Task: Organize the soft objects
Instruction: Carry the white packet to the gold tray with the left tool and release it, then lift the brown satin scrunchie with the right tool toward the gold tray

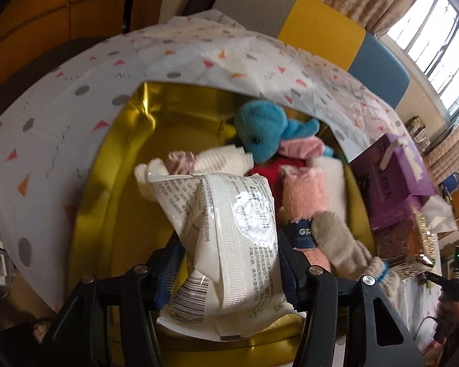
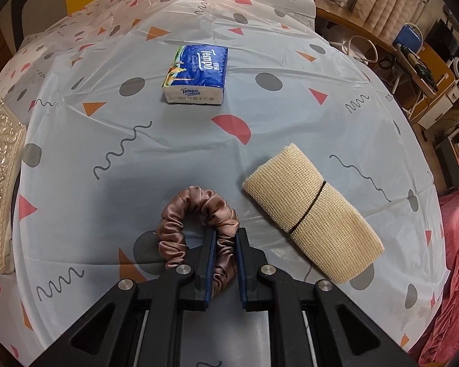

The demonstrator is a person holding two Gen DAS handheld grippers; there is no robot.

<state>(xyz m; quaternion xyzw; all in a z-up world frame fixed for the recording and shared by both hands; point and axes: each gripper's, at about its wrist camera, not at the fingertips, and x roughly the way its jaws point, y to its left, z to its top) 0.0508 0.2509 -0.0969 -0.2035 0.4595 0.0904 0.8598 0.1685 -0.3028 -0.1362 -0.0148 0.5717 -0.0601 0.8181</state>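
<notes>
1. Soft objects are split between two places: a white plastic pouch (image 1: 229, 238) hangs over the gold tray (image 1: 119, 165) at centre frame, above the blue plush toy (image 1: 260, 134) and pink cloths (image 1: 303, 192).
2. Risk: the slick pouch may slip from its grip, or land on the piled items and slide off the heap.
3. Left gripper (image 1: 226, 244) is clamped on the pouch, jaws about half apart.
4. Right gripper (image 2: 225, 238) is pinched together on a brown satin scrunchie (image 2: 199, 211), lower centre, on the tablecloth (image 2: 107, 122).
5. Risk: the scrunchie may stretch and slip free; the mesh roll (image 2: 315, 214) lies just beside it at right.
</notes>
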